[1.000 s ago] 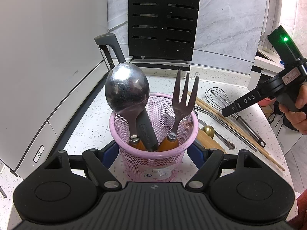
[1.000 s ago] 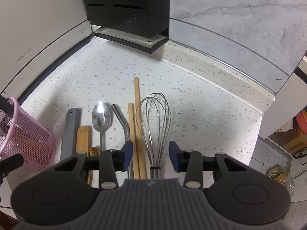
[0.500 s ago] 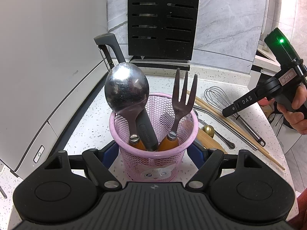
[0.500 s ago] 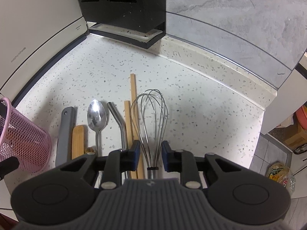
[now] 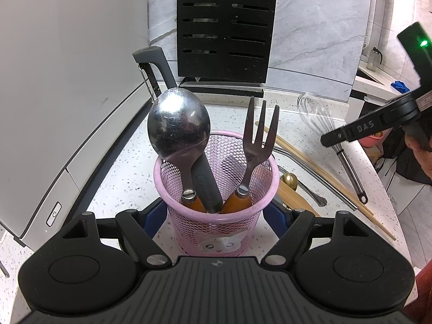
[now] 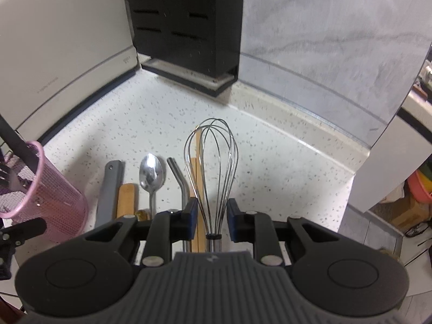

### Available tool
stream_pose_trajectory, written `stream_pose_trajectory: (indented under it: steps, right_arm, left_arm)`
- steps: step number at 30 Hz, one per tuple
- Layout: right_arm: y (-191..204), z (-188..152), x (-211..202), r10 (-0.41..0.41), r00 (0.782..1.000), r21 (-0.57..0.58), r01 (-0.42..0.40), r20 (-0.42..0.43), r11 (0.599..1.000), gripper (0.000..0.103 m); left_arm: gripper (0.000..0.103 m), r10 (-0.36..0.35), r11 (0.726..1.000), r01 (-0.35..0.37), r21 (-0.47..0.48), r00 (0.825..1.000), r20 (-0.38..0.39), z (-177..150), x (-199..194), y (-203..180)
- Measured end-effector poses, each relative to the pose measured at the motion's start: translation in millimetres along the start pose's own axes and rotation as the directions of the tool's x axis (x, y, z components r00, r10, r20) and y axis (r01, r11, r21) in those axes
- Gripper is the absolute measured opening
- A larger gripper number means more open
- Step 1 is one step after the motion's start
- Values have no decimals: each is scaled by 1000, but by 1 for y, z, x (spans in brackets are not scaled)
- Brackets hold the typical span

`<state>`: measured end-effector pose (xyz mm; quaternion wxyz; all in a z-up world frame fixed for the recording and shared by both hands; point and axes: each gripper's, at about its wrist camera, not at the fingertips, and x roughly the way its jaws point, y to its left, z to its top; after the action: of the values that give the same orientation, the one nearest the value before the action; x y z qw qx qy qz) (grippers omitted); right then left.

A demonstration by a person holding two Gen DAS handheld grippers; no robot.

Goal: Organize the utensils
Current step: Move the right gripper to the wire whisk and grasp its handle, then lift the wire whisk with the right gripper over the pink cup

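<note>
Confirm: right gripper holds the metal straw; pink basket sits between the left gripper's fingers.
Wrong item: the right gripper holds the whisk, not the straw, per the right wrist view. The pink basket sits between the fingers of the left gripper.

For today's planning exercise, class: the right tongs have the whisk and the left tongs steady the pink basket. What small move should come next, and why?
Probably carry the whisk over to the basket and lower it in handle first. The right tongs are shut on its wires, and in the left view it looks blurred and clear of the counter. The left tongs grip the basket, which already holds a spoon and fork.
</note>
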<state>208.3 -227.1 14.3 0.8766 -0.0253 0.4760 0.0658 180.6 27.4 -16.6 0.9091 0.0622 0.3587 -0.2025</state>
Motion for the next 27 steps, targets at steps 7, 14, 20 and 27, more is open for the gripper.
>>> stream_pose_trajectory:
  steps: [7, 14, 20, 27]
  right_arm:
    - [8, -1, -30, 0, 997, -7, 0, 82, 1000, 20]
    - [14, -5, -59, 7, 983, -8, -6, 186, 1000, 18]
    - [24, -7, -82, 45, 956, -41, -34, 291, 999, 17]
    - [36, -9, -116, 176, 898, -77, -159, 404, 984, 17]
  left_arm:
    - [90, -4, 1000, 4, 0, 1000, -7, -1, -3, -2]
    - [90, -6, 1000, 6, 1, 1000, -9, -2, -3, -3]
    - [90, -7, 1000, 7, 1, 1000, -9, -2, -3, -3]
    - [90, -7, 1000, 7, 2, 1000, -9, -1, -3, -3]
